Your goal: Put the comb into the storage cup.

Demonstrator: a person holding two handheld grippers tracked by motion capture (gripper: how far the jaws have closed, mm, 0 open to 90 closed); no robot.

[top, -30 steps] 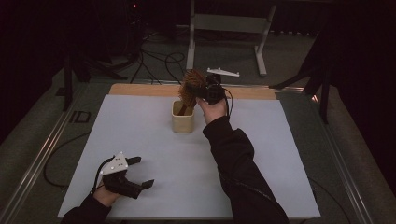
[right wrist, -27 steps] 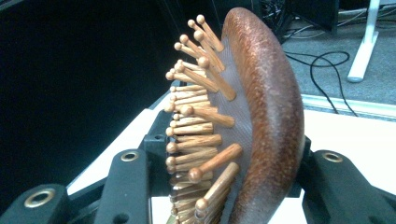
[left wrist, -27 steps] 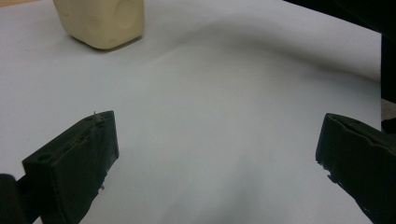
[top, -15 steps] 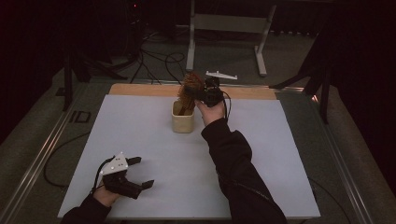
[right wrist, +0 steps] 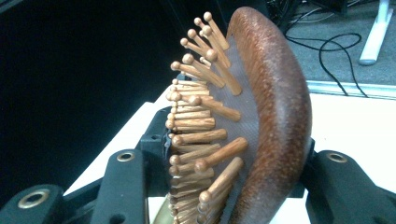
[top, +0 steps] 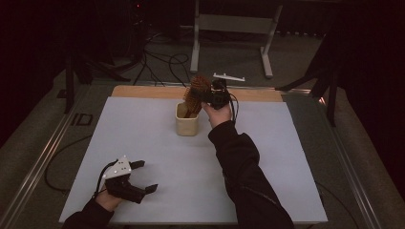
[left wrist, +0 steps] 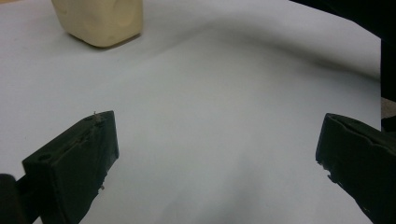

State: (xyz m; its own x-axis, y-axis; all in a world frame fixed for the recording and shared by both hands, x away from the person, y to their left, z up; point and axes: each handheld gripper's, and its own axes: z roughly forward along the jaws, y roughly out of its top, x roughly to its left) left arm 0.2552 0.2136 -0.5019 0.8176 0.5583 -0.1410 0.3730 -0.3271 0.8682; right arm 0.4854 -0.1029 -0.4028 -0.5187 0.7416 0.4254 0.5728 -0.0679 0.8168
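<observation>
Right tool [top: 210, 97] grips wooden hairbrush [top: 197, 90] above cream cup [top: 186, 125].

A dim lab or studio is showing here: black cables [top: 165, 59] trailing over grey floor, white metal stand [top: 232, 28] looming behind the white-topped table [top: 286, 157].

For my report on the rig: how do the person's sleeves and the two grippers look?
Both sleeves are dark, nearly black. The left gripper is black with blocky jaws, a grey three-cornered plate on top and a black cable. The right gripper is black too, with round metal eyelets and a trailing black cable.

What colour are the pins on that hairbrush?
Light wooden tan, on the hairbrush; the right gripper view shows them best.
</observation>
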